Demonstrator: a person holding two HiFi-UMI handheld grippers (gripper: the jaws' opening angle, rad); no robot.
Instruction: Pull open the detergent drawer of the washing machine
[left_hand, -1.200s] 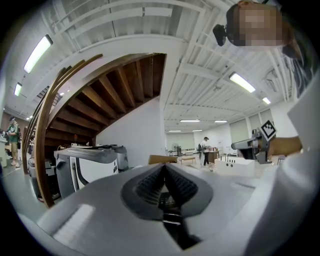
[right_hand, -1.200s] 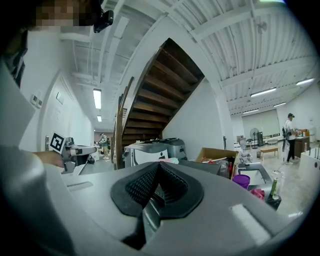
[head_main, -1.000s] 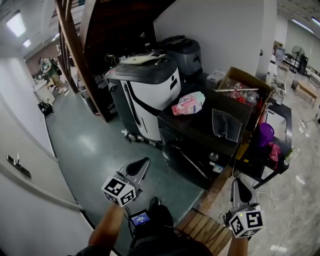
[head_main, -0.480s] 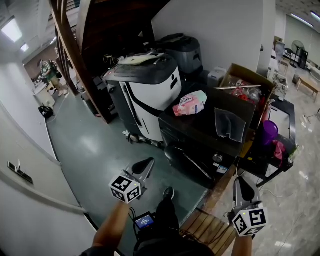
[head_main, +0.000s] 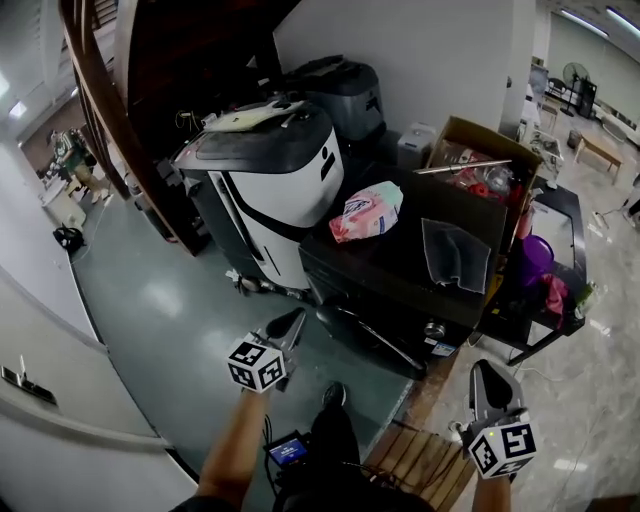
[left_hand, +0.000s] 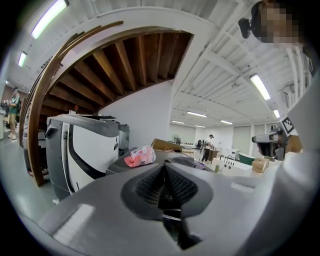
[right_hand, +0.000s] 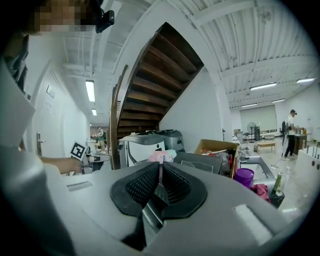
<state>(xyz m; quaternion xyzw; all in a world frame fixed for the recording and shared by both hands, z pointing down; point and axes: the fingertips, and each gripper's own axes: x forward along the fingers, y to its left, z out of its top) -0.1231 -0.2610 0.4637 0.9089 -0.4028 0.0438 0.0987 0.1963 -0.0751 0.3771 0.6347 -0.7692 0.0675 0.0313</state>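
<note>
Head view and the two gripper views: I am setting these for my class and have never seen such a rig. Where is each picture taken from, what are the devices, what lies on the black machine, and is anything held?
There is no robot here. A person carries a hand-held gripper in each hand. The head view comes from a camera on the person's head, looking steeply down. In it you can see the left hand-held gripper and the right hand-held gripper. Each of the two gripper views comes from a camera riding on that gripper and looking along its two jaws. Both pairs of jaws are closed, with nothing between them. Ahead stands a black machine, probably the washing machine. On its top lie a pink packet and a grey cloth. Neither gripper touches the machine yet.
</note>
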